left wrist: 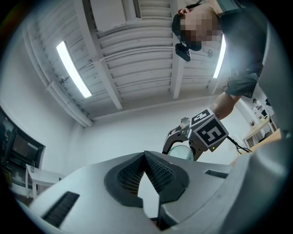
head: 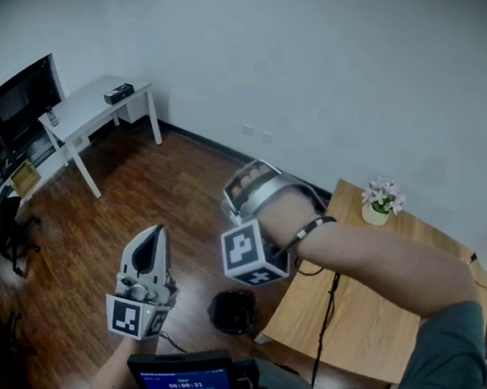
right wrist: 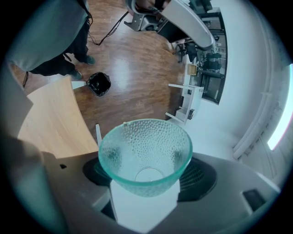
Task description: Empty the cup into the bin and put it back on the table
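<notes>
A green dimpled glass cup point(right wrist: 145, 153) sits between the jaws of my right gripper point(right wrist: 145, 176), which is shut on its lower part. I see into the cup and nothing shows inside it. In the head view the right gripper point(head: 248, 190) is held out over the floor, to the left of the wooden table point(head: 369, 310) and above the black bin point(head: 233, 311). The bin point(right wrist: 99, 83) stands on the floor by the table's corner. My left gripper point(head: 147, 253) points upward at lower left, shut and holding nothing. From it the cup point(left wrist: 182, 153) shows in the right gripper.
A small pot of flowers point(head: 380, 201) stands at the table's far edge. A cable point(head: 327, 324) runs across the tabletop. A white desk point(head: 94, 113) and a dark monitor point(head: 14, 102) stand at the far left. A tablet point(head: 185, 379) is at the bottom.
</notes>
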Demonstrator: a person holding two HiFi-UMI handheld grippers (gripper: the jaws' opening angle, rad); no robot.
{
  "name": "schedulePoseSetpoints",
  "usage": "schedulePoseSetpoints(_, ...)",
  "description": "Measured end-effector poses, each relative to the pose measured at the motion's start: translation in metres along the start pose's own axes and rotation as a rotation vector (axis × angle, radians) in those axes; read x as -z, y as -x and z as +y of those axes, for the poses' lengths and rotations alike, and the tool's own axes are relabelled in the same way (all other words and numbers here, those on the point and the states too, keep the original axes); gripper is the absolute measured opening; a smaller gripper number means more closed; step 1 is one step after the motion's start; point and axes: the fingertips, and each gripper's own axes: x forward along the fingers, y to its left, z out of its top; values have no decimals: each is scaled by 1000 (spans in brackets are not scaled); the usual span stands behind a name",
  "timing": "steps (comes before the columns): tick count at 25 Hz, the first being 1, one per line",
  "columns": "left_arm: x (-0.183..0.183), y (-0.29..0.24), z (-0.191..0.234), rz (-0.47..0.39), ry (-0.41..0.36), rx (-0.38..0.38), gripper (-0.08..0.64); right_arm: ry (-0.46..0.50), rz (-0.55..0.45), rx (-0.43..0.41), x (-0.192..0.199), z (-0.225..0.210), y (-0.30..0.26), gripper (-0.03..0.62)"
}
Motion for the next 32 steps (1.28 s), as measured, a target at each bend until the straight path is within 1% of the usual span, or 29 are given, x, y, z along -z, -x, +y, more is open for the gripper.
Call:
schedulePoseSetpoints(2, -2, -1, 1, -10, -8, -1, 3, -31, -17, -12, -2, 1, -1, 391)
schedulePoseSetpoints(8, 5, 3, 0, 11, 13, 16, 3, -160, -94, -68, -11, 11, -2, 391)
schedulePoseSetpoints(12, 5, 3, 2, 4, 13, 28, 3, -313, -158, -114, -15, 15, -3, 391)
schedulePoseSetpoints(14, 6, 3, 3, 3, 22, 36, 3, -404, -198, -151, -18, 19, -3, 391)
schedulePoseSetpoints(17, 12, 4, 1, 17, 63, 49, 3, -605, -315, -206, -28, 22, 5, 391)
schedulePoseSetpoints(19, 17, 5, -1, 23, 82, 69, 3, -712, -376, -208, -35, 23, 11, 391)
schedulePoseSetpoints(22, 18, 3, 0, 30, 105, 97, 3, -837, -450, -199, -42, 22, 16, 391)
schedulePoseSetpoints(26, 23, 2, -7, 39, 131, 155, 3, -999, -498, -219, -45, 33, 18, 391)
schedulePoseSetpoints(32, 35, -1, -19, 56, 178, 199, 3, -1273, -566, -223, -37, 48, 26, 391)
